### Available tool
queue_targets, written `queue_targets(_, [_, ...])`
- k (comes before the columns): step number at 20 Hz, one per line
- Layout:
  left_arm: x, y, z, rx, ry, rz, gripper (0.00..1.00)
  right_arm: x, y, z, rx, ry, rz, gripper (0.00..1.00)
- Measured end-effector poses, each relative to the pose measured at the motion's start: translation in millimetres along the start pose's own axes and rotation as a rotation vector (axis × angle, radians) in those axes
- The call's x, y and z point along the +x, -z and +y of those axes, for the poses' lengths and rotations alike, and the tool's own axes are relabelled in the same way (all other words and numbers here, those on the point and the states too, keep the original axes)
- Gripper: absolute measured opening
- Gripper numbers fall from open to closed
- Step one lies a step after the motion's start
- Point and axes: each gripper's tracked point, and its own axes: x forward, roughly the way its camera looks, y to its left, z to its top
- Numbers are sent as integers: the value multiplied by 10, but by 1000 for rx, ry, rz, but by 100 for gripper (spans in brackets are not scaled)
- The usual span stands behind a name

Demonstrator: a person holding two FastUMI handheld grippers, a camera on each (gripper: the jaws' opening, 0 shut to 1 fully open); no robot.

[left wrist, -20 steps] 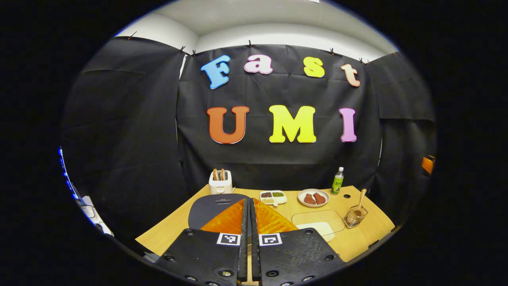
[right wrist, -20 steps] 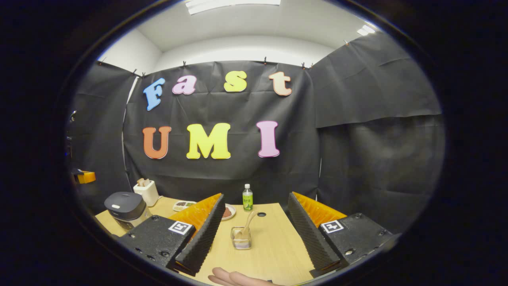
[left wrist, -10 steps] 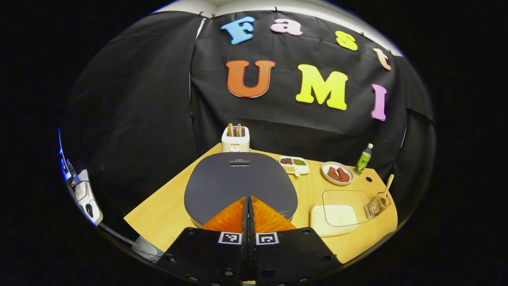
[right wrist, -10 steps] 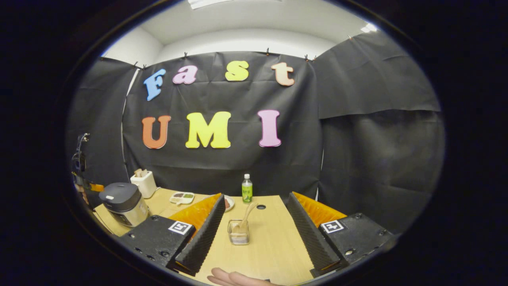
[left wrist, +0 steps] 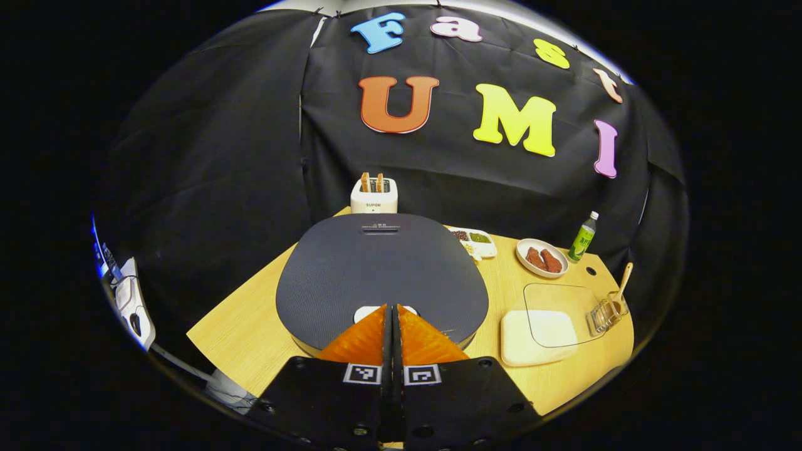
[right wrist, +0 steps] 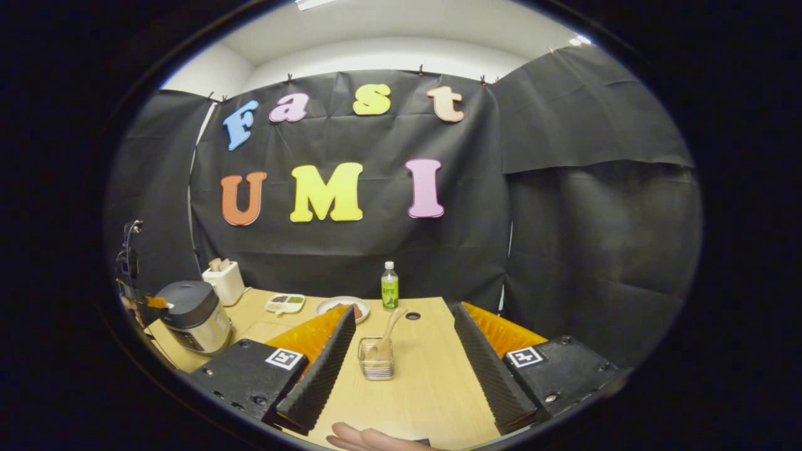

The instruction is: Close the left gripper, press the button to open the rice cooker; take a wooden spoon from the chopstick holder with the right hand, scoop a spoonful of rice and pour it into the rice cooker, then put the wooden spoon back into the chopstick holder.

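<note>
Left gripper point(left wrist: 392, 308) has dropped closer over rice cooker point(left wrist: 381, 275), fingers together, tips at its button point(left wrist: 365, 311); lid not yet open. Right gripper point(right wrist: 401, 351) spread wide, empty, wooden spoon point(right wrist: 390, 330) in chopstick holder point(right wrist: 376, 367) right of cooker; scooping, pouring, return all remain

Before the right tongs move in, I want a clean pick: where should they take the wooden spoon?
Grip the wooden spoon by its bare handle above the chopstick holder, coming from above: the handle leans up and right, clear of the rim.
</note>
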Motion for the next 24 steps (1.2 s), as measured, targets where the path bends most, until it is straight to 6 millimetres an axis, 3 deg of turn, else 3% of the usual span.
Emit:
queue_targets(4, [12, 29, -4, -65, 48, 22, 0, -27, 61, 79, -16, -12, 2, 100])
queue_targets(9, [-88, -33, 36, 13, -4, -26, 0, -86, 88, 100, -39, -13, 11, 100])
queue_targets(11, [-200, -80, -99, 10, 24, -40, 50, -91, 89, 83, -54, -6, 4, 99])
queue_targets(13, [-412, -282, -93, -6, -14, -121, 100, -66, 127, 79, -63, -1, 12, 100])
queue_targets(17, [-849, -441, -363, -95, 75, -169, 95, 34, 286, 99, -61, -6, 35, 100])
queue_targets(24, [-1654, -505, -420, -35, 111, -346, 95, 427, 567, 77, 3, -26, 76, 100])
